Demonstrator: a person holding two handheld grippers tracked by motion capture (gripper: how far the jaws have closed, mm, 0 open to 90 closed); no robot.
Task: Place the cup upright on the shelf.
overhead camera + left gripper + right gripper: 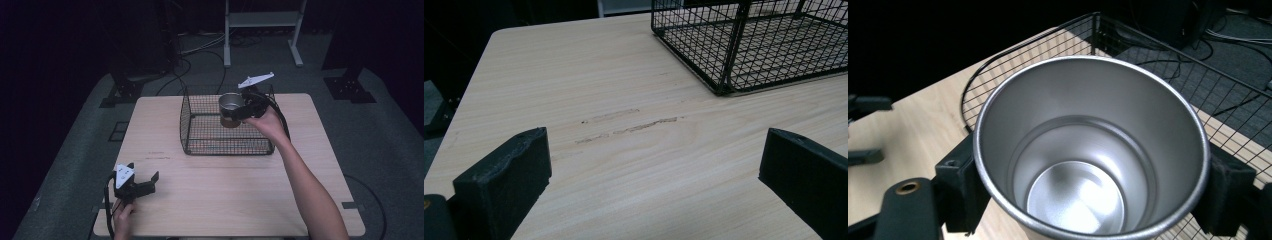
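A shiny metal cup (230, 103) hangs upright over the back of a black wire basket (200, 135) that stands on the middle of the table. My right gripper (235, 113) is shut on the cup, one jaw on each side of its wall. In the right gripper view the cup (1088, 150) is open and empty, with the basket's rim (1128, 35) behind it. My left gripper (144, 171) rests low at the table's front left, open and holding nothing. Its jaws stand wide apart over bare wood in the left gripper view, with the basket's corner (724, 85) beyond.
The light wooden table (225, 210) has room in front of and on both sides of the basket. On the floor behind are cables (185, 65), a white frame stand (260, 20) and dark stand bases (350, 87).
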